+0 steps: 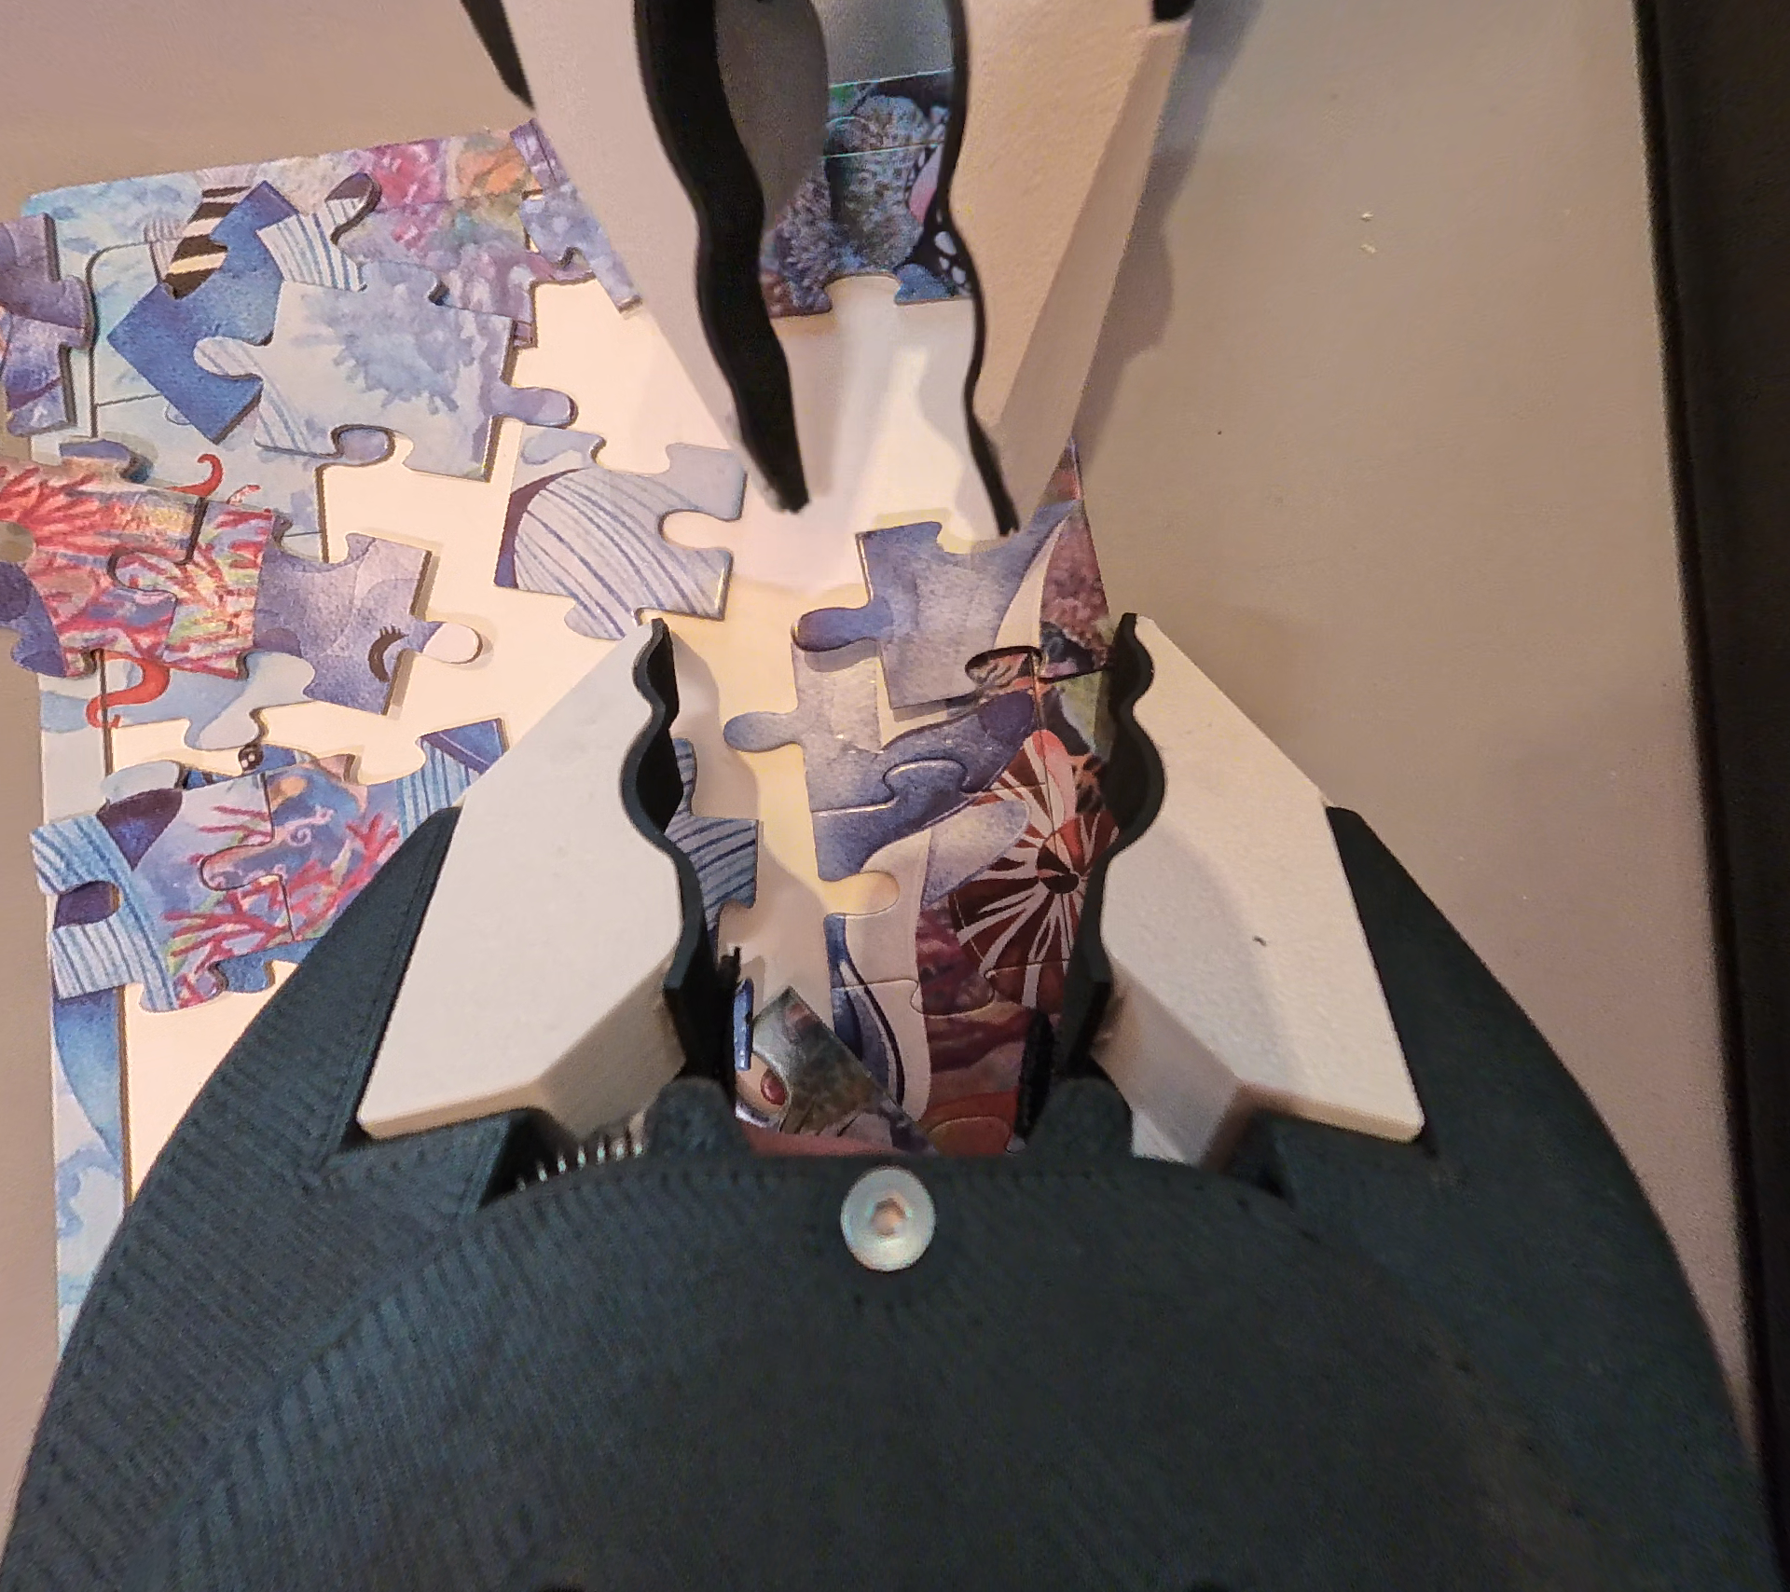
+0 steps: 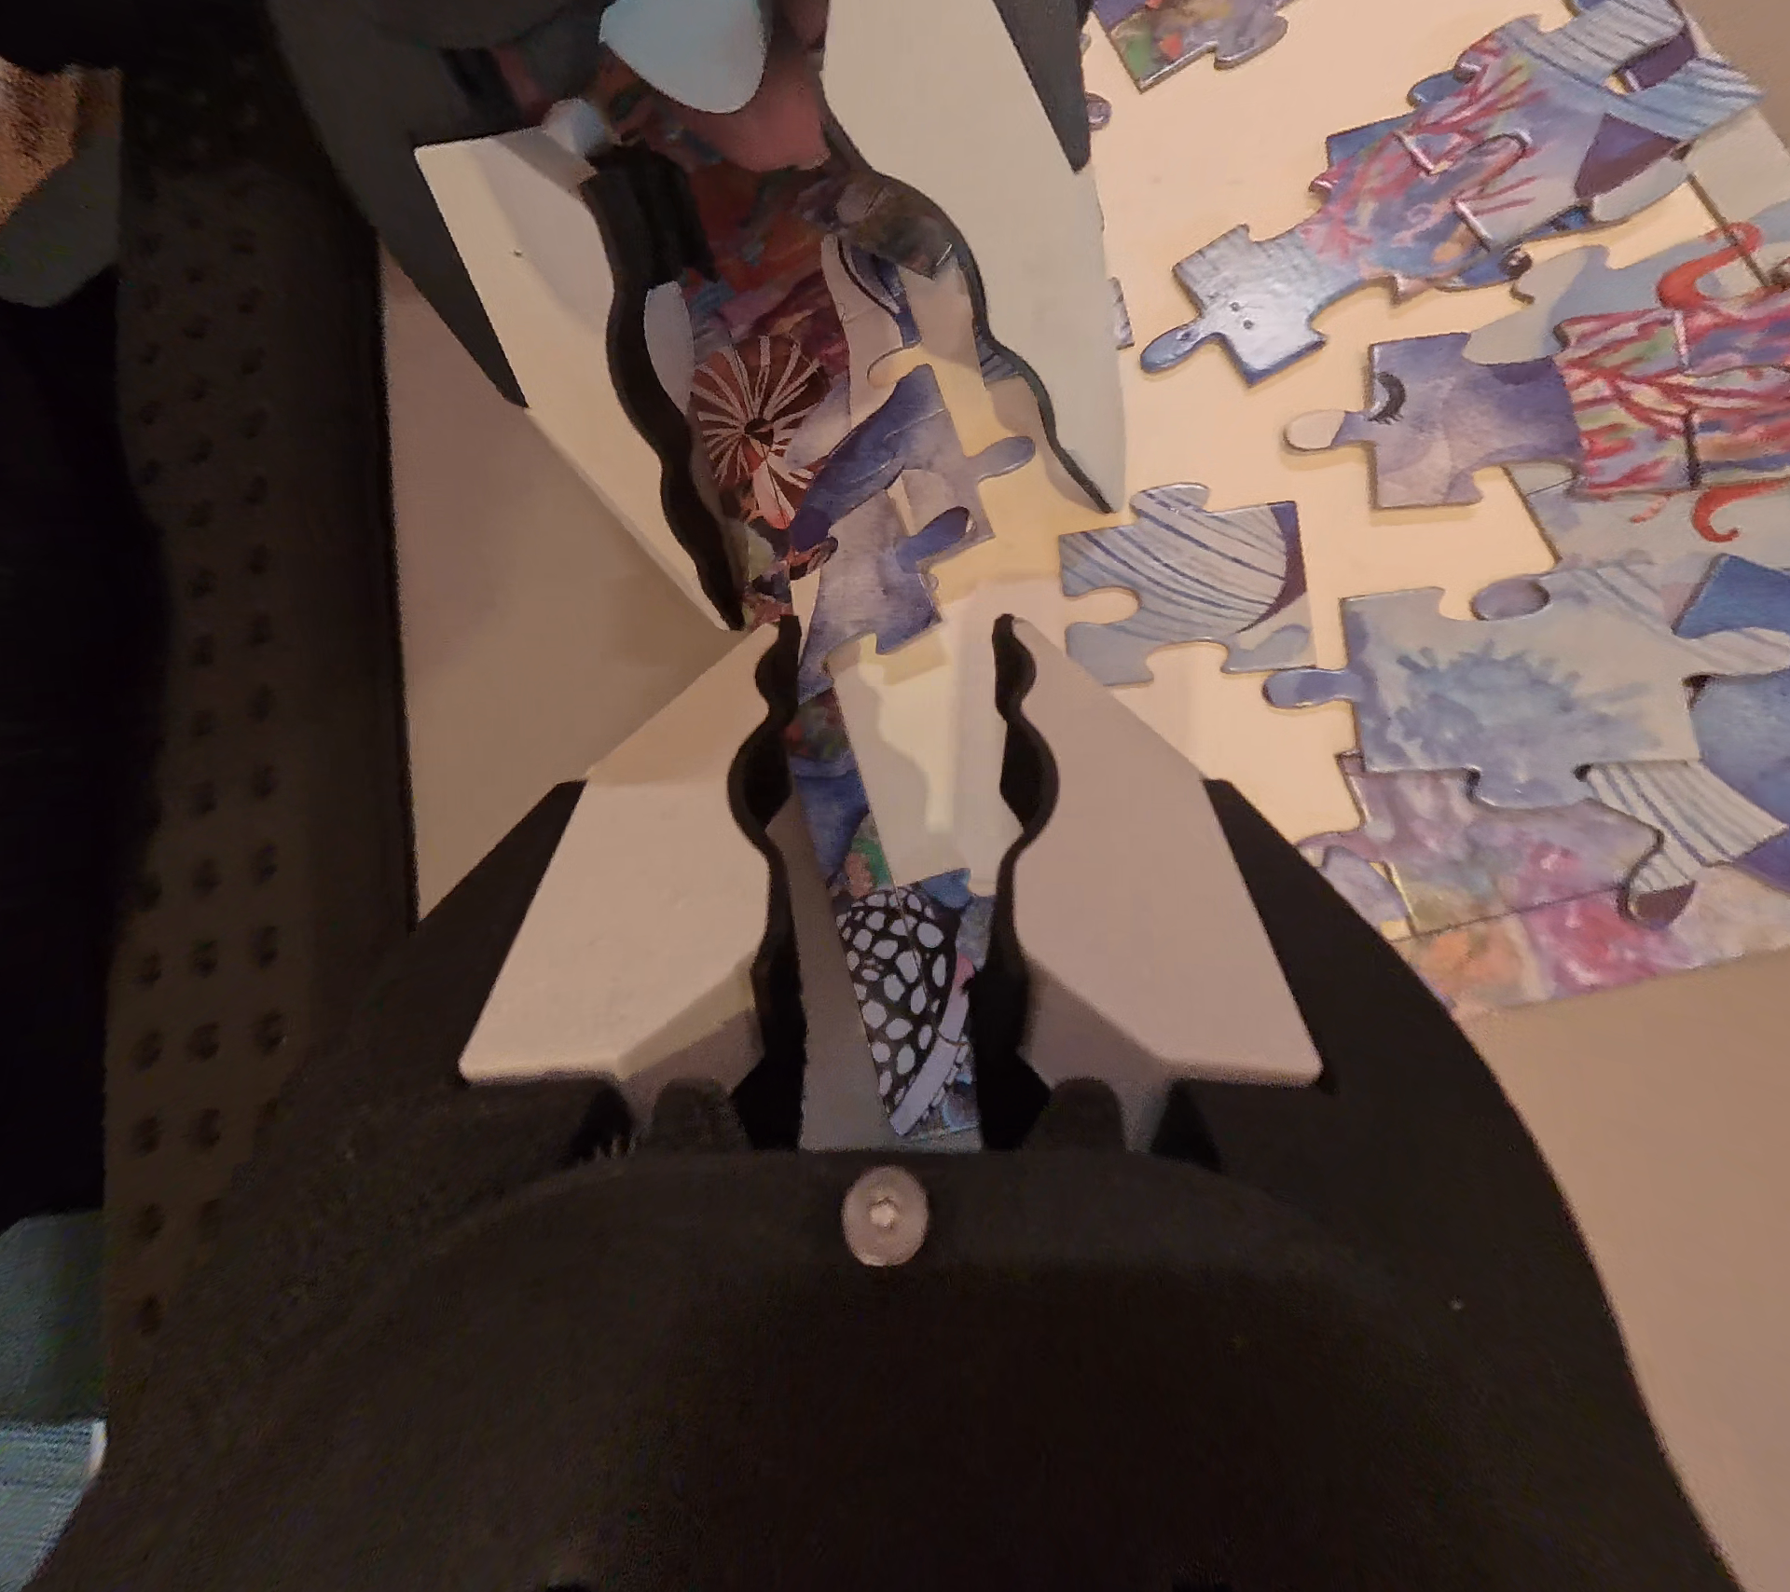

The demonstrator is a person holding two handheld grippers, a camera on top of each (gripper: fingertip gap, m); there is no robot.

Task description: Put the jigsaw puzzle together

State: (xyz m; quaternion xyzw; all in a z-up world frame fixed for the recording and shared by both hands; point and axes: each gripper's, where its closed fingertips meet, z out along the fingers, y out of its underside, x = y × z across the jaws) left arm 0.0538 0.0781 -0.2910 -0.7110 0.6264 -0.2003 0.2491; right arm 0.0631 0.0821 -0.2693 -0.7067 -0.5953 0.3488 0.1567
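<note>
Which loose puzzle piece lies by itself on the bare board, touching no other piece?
The pale blue striped piece with the dark crescent; the other loose pieces overlap or interlock.

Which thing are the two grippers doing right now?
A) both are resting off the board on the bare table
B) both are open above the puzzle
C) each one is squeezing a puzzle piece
B: the left gripper and the right gripper both show a wide gap between their fingers, over the puzzle board, pinching no piece.

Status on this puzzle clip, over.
Both hand-held grippers open, left, right, tips facing over puzzle board. Striped loose piece beside them. Nothing gripped.
</note>
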